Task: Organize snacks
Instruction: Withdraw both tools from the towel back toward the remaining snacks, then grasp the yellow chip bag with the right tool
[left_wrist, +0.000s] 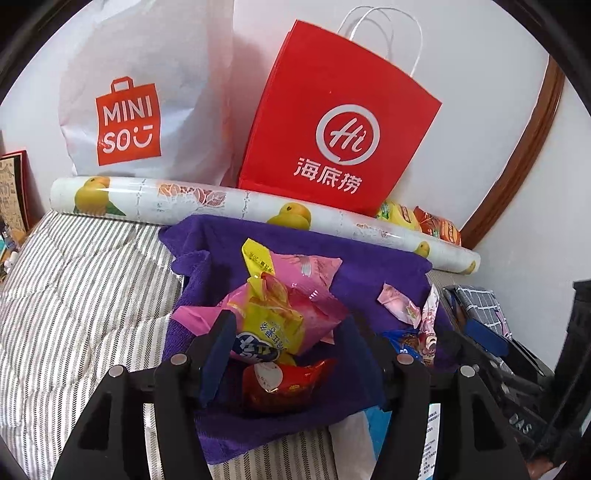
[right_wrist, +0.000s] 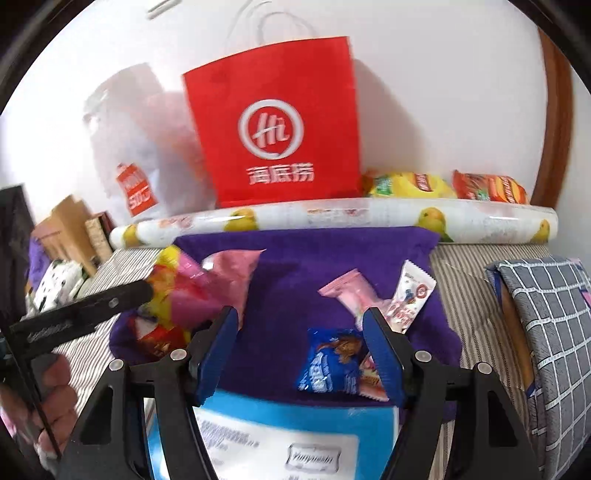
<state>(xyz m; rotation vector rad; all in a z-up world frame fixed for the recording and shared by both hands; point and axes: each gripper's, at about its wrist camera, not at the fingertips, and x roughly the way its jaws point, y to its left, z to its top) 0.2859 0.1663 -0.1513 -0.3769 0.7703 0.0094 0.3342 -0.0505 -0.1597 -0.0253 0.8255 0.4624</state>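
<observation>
On the purple towel (left_wrist: 373, 284) ahead of you lie the snacks, soft crinkled foil and plastic packets on a plush, napped cloth. Your left gripper (left_wrist: 286, 332) is parted around the pile at the towel's 9 o'clock side: a puffy pink and yellow bag (left_wrist: 280, 314) sits between the blue pads, with a glossy red packet (left_wrist: 284, 384) just below it. Whether the pads press the bag you cannot tell from here.

Your right gripper (right_wrist: 301, 347) stands released, nothing clamped. A blue packet (right_wrist: 330, 365) lies between its fingers, close to the right pad, touching a small red-and-white wrapper at its 3 o'clock. At 12 o'clock from the blue packet rest a flat pink sachet (right_wrist: 351, 291) and a white sachet (right_wrist: 410, 299), both with crimped ends.

Under the towel's near edge pokes a light-blue box (right_wrist: 280, 435) with a white label. Beneath everything is a striped quilted cover (left_wrist: 81, 295).

At 12 o'clock of the towel, a long roll (left_wrist: 236, 206) of glossy fruit-printed film lies across, touching the towel's far edge and standing between you and the bags behind: a stiff red paper bag (left_wrist: 340, 122) with cord handles and a limp white plastic bag (left_wrist: 147, 92). At 2 o'clock, behind the roll, sit yellow and orange crisp bags (right_wrist: 447, 186). At 3 o'clock lies a grey checked cushion (right_wrist: 546, 325).
</observation>
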